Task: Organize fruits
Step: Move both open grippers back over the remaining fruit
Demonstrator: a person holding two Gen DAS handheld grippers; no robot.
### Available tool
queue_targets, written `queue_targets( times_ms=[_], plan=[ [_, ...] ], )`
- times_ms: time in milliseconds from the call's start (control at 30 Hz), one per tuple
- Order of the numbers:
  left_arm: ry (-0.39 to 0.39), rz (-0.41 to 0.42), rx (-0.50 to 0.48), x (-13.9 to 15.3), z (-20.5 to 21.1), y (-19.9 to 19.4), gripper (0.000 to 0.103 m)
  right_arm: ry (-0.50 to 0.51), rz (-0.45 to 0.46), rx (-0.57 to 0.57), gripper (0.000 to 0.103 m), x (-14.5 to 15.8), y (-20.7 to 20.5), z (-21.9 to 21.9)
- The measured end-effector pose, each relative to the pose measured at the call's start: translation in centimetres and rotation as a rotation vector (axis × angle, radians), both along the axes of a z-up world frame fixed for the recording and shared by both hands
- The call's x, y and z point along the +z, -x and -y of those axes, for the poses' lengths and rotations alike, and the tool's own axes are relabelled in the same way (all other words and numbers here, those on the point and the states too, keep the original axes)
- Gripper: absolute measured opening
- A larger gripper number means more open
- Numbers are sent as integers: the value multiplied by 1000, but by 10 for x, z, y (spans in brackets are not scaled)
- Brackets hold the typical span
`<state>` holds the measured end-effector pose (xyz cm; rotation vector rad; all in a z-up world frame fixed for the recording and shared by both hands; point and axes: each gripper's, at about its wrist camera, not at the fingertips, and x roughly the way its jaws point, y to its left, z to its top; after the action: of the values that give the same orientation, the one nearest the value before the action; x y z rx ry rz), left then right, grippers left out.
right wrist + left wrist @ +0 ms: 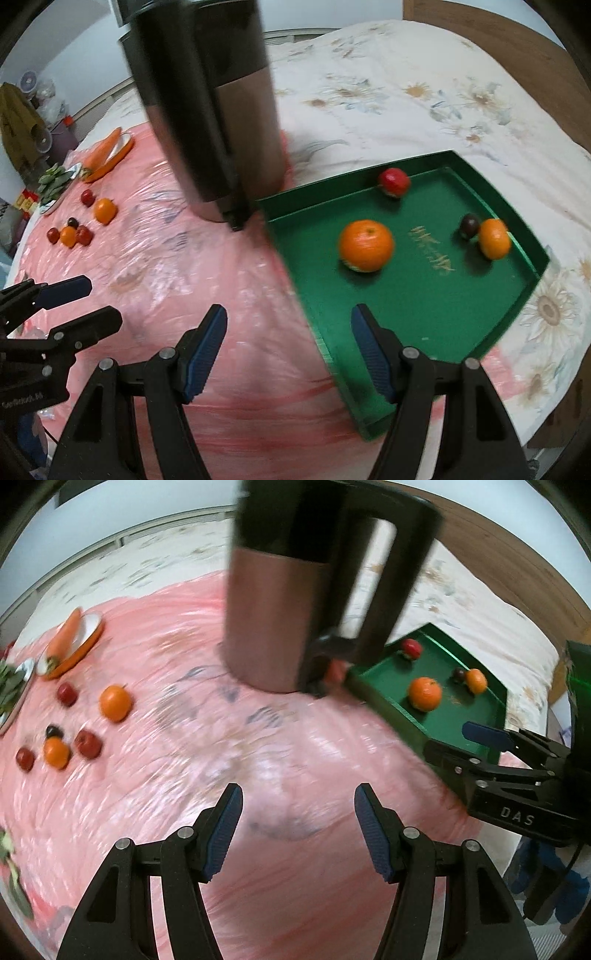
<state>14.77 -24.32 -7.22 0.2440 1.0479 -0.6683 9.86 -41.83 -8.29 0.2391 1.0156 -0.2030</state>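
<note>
A green tray (424, 314) holds a large orange (366, 245), a red fruit (394, 182), a small orange (494, 239) and a dark fruit (470, 226). Several loose fruits lie on the pink sheet at the far left: an orange (115, 702), a red apple (88, 743), a small orange (56, 752) and smaller red and dark ones. My left gripper (298, 812) hangs open over bare pink sheet, holding nothing. My right gripper (289, 325) is open and empty above the tray's near left rim. Each gripper shows in the other's view.
A tall black and copper jug (273, 620) stands on the sheet between the loose fruits and the tray (443, 716). A plate with a carrot (66, 635) and leafy greens (55, 181) sit at the far left. Flowered bedding (406, 92) lies beyond.
</note>
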Motion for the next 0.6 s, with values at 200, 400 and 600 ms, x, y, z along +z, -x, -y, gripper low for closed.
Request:
queue_targets(
  times_ms=[200, 400, 600],
  plan=[
    [-19, -10, 68, -6, -36, -10, 57, -20, -10, 74, 103, -4, -12, -31],
    [-37, -5, 128, -9, -70, -22, 57, -40, -7, 140, 103, -4, -27, -62],
    [-52, -4, 206, -12, -109, -39, 57, -72, -6, 232, 103, -7, -46, -99]
  ],
)
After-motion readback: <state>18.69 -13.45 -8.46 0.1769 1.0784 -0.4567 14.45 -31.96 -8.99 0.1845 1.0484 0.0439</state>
